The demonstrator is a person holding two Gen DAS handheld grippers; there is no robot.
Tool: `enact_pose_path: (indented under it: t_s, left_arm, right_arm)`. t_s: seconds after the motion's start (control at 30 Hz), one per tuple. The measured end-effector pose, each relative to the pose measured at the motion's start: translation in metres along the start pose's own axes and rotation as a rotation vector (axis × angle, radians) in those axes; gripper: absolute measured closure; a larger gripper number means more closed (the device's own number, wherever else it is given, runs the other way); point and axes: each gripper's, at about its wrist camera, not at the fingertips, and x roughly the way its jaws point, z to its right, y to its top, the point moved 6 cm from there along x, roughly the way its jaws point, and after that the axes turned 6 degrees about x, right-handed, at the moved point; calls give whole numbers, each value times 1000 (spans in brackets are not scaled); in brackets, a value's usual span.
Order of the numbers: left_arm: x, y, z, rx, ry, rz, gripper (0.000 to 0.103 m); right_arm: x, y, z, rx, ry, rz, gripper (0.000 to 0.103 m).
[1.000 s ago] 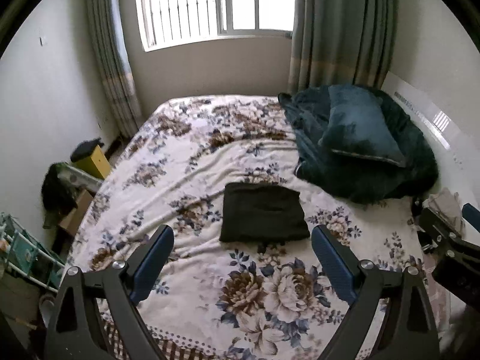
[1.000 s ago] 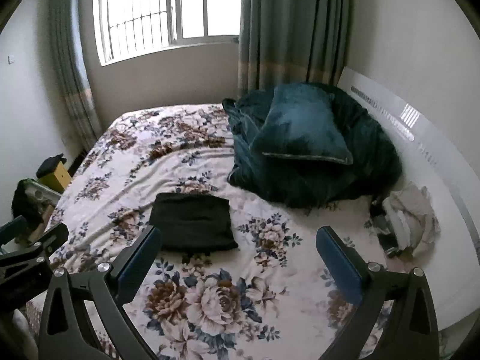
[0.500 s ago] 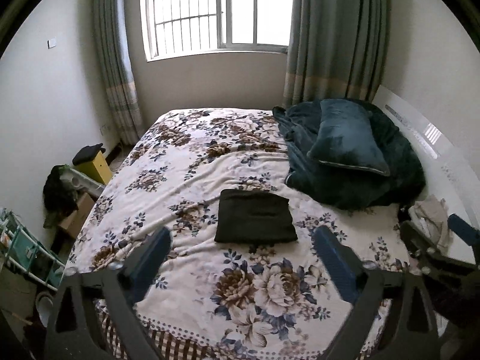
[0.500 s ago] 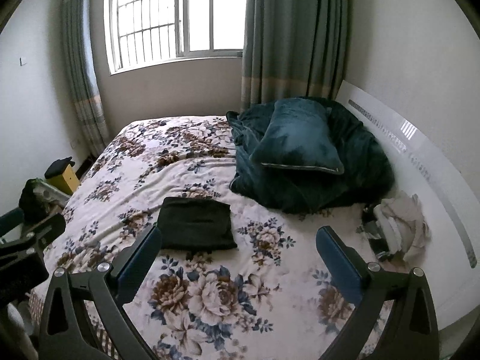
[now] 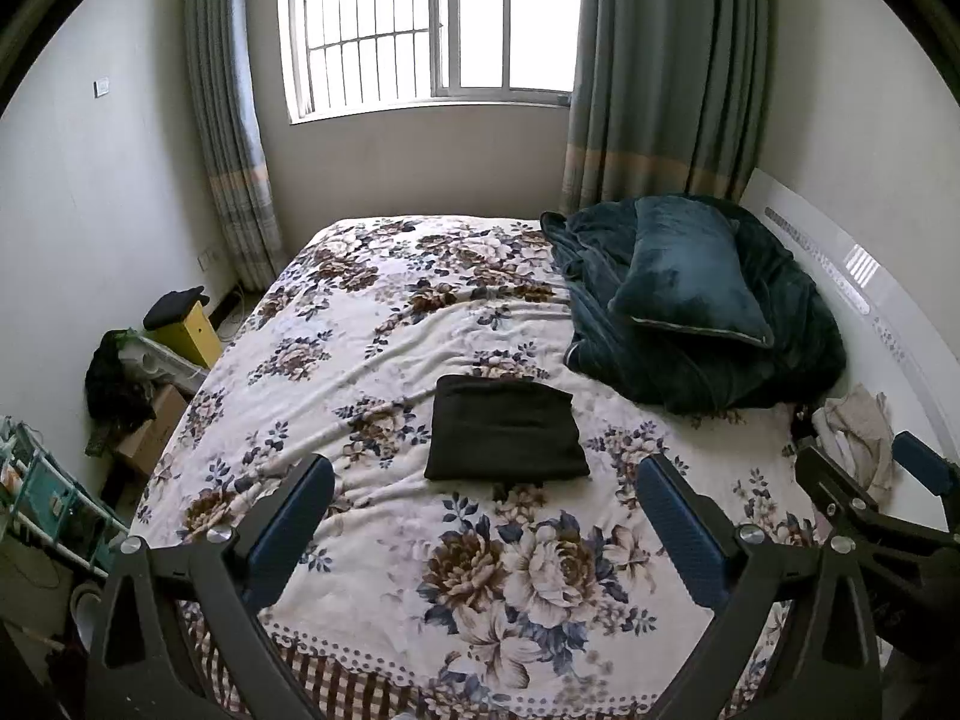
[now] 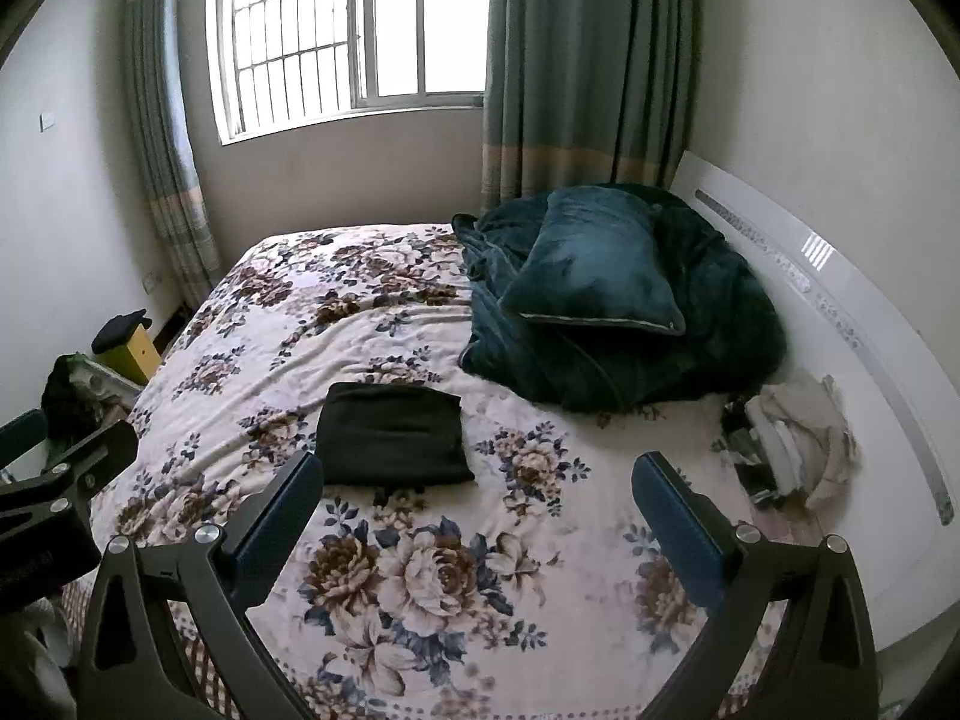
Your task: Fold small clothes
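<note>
Left gripper [image 5: 483, 510] is hanging above the near end of the floral bed [image 5: 384, 324] with its jaws wide apart, nothing in them. The folded black garment [image 5: 504, 435] lies flat mid-bed, just past the fingertips. Right gripper [image 6: 477, 507] is spread apart and empty too, with the teal blanket pile [image 6: 630, 324] off to the right.

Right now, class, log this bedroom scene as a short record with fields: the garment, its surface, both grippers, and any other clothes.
garment: black folded garment, lying flat
surface: floral bedspread
left gripper: open, holding nothing, above the bed's near edge
right gripper: open, holding nothing
other clothes: pale crumpled pile by the headboard
bedding: teal pillow on a teal blanket
</note>
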Motion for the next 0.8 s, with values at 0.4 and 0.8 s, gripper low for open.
enact_pose_path:
  t_s: [0.4, 0.8]
  left_arm:
    - [-2, 0, -1, 3, 1, 3, 0]
    - [-4, -1, 0, 1, 6, 1, 0]
  right_arm:
    - [0, 1, 0, 0, 6, -4, 0]
    - [-2, 5, -5, 5, 11, 3, 0]
